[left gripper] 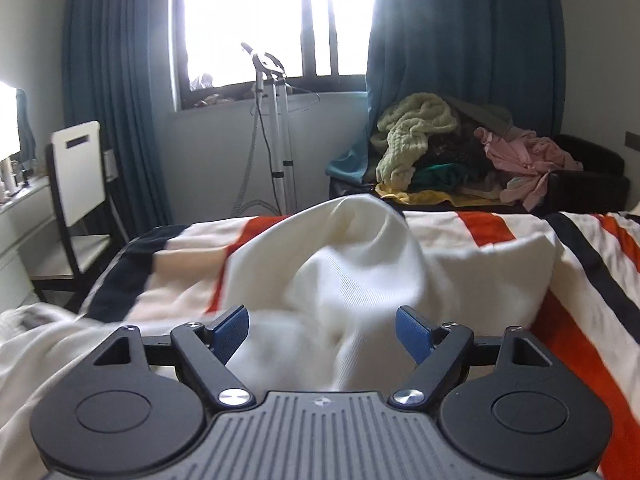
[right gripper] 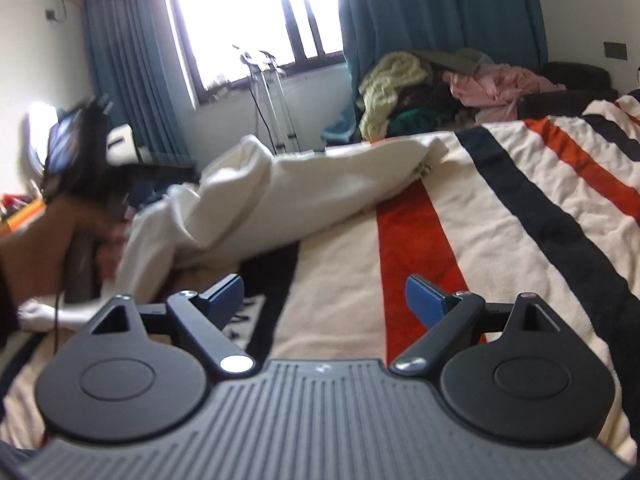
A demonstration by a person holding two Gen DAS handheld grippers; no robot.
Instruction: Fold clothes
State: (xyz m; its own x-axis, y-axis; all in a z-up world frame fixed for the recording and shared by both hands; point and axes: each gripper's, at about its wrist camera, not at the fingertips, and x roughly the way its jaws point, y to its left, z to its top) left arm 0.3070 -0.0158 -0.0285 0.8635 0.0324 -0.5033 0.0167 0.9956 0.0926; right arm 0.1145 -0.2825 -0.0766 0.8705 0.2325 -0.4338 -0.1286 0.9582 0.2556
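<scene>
While the left gripper (left gripper: 322,334) hangs wide apart over the bunched white garment (left gripper: 360,264) on the striped bed (left gripper: 592,264), nothing looks folded. From the right, the right gripper (right gripper: 324,300) gapes empty beside that garment (right gripper: 280,192); everything remains.

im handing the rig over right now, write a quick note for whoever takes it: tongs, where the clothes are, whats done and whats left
Left tongs: open, holding nothing, with the white garment bunched up right in front of and between the pads.
Right tongs: open and empty, over bare striped blanket, off to the right of the garment.
Garment: rumpled, lying on the bed, not spread flat.
More clothes: an unsorted pile beyond the bed's far edge, under the curtain.
Done: no fold visible yet.
Left: grip the garment, lay it flat, fold it, then probably work through the pile.
</scene>
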